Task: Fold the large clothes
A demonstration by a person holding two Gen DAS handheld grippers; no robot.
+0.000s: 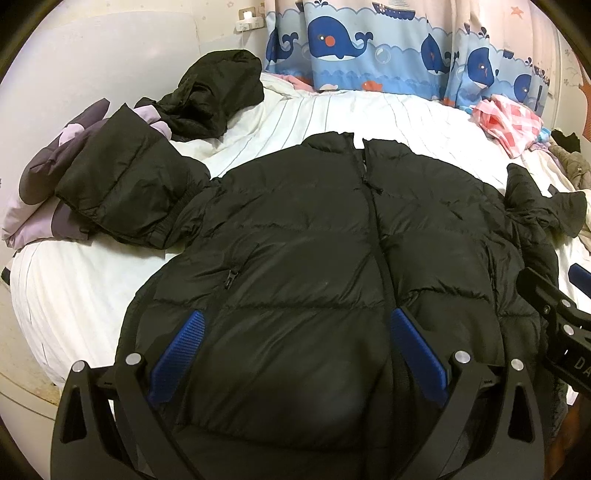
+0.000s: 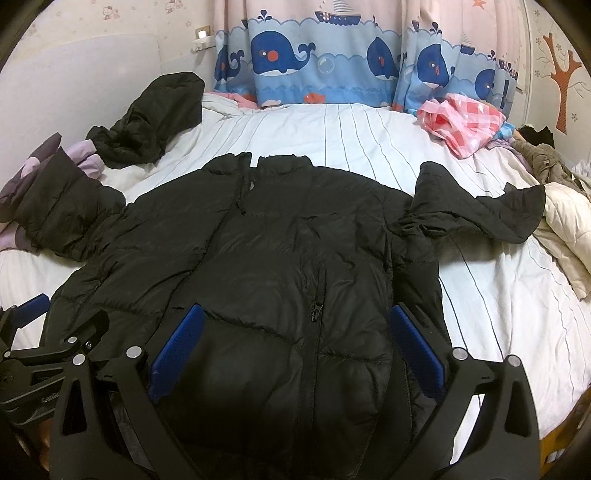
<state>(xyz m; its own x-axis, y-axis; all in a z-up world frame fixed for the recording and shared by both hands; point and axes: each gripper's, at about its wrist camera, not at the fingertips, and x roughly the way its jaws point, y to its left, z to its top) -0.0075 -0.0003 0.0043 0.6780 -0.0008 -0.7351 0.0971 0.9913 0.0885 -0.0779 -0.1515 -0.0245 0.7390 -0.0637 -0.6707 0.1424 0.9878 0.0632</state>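
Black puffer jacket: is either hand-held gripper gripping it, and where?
Neither. Left hand-held gripper and right hand-held gripper are open over the black puffer jacket's lower front.

Striped bed (image 2: 351, 133) under black puffer jacket (image 2: 277, 251)

Jacket (image 1: 295, 240) hem — perhaps beyond frame

From my feed I saw a bed (image 2: 351, 140) dressed in a white sheet with thin dark stripes, filling most of the room. Behind it hung a curtain (image 2: 321, 59), pink above, with a blue band of whales and boats. To the left a pale padded headboard (image 1: 110, 62) stood against wallpaper, with a wall socket (image 1: 248, 15) above it. On the right wall I made out a brown tree decal (image 2: 563, 77). The light was dim and warm.
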